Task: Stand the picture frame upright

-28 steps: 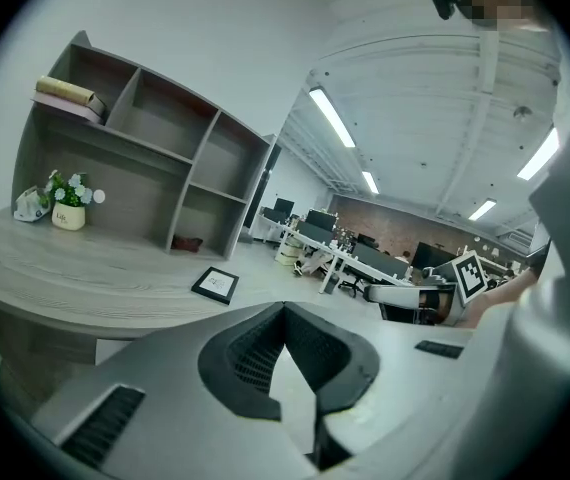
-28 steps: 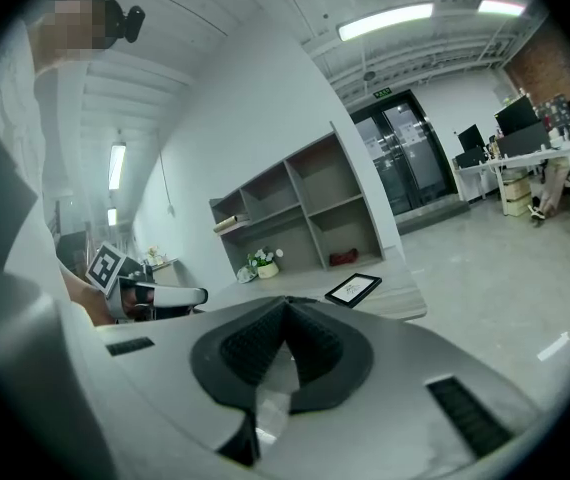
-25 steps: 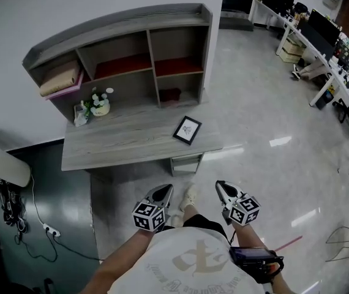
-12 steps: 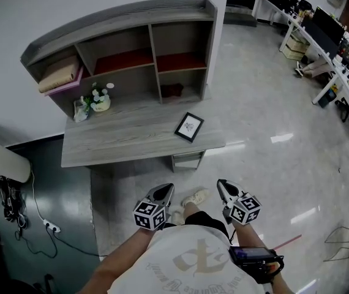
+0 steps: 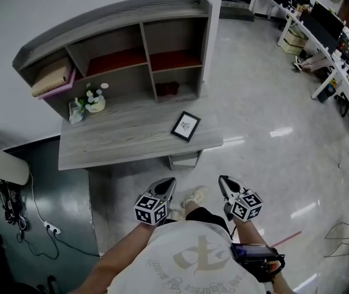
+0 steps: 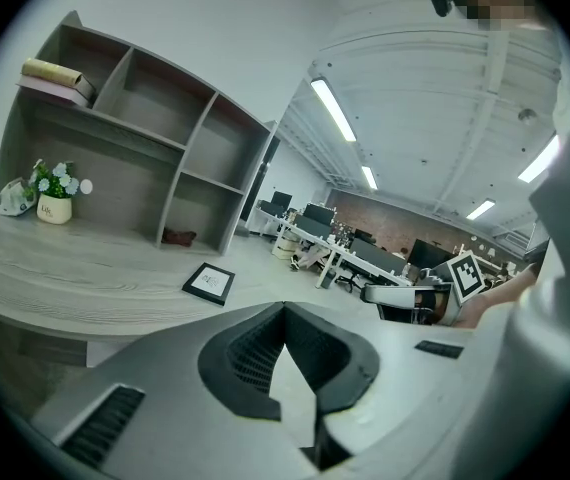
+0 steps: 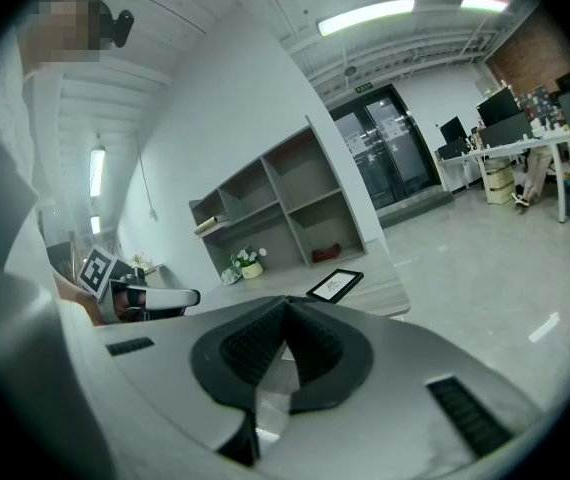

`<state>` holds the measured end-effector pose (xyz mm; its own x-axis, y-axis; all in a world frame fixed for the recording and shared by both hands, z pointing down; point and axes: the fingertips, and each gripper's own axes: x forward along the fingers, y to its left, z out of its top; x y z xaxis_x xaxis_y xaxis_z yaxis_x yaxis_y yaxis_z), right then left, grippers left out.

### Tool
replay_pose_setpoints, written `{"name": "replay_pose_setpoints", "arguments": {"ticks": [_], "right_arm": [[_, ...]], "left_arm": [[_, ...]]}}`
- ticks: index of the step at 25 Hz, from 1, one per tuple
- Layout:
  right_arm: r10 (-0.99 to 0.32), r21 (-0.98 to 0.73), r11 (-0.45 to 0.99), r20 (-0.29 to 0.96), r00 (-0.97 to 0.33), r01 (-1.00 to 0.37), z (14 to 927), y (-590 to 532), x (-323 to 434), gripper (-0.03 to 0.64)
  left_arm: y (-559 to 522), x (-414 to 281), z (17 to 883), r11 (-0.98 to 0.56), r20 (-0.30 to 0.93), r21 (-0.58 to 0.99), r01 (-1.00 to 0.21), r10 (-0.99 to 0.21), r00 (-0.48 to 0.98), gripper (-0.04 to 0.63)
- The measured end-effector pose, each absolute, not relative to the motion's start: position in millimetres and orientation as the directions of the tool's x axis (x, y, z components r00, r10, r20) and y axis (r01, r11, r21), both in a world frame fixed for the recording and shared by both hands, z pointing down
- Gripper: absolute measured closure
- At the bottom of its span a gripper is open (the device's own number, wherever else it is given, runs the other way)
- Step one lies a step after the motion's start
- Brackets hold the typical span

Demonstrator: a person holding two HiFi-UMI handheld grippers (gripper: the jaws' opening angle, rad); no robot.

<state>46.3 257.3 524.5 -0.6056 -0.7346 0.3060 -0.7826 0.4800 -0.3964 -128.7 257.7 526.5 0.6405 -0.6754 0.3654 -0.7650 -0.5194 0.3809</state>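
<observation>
Desk (image 5: 113,144) sitting mid head view, left gripper (image 5: 169,182) and right gripper (image 5: 223,180) hovering off it at 6 o'clock, only the gripper views showing jaws pressing together on nothing, frame (image 5: 185,126) lying flat at desk's 3 o'clock end.

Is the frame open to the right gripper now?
Likely yes: frame lies flat by the desk's front edge, nothing near it; the right gripper, shut, is just short of the desk.

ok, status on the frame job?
Left hand-held gripper and right hand-held gripper shut, empty, short of the desk. Picture frame lying flat near desk's front right corner, untouched. Nothing in the way; flower pot sits far left.
</observation>
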Motion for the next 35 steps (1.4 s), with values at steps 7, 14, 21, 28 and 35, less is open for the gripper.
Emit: {"name": "replay_pose_setpoints", "arguments": {"ticks": [7,14,21,28,35], "right_arm": [[-0.737,-0.438,0.467,0.288,-0.612,-0.768,522,231,49,0.612],[-0.722,-0.463,0.464,0.297,-0.625,-0.756,524,191,56,0.612],[-0.694,-0.473,0.486,0.302,-0.654,-0.735,531,139,53,0.612],[-0.671,-0.514,0.484,0.301,-0.677,-0.708,546,97,45,0.612],[-0.643,-0.533,0.490,0.314,-0.699,-0.690,551,61,51,0.612]], "left_arm": [[236,-121,539,-0.505,0.391,0.400,-0.765,-0.661,0.641,0.583],[196,-110,537,-0.497,0.399,0.405,-0.768,-0.660,0.637,0.583],[153,-104,540,-0.478,0.421,0.401,-0.781,-0.661,0.621,0.583],[121,-106,544,-0.462,0.465,0.376,-0.803,-0.656,0.595,0.583],[87,-99,539,-0.439,0.485,0.353,-0.826,-0.669,0.563,0.583]]}}
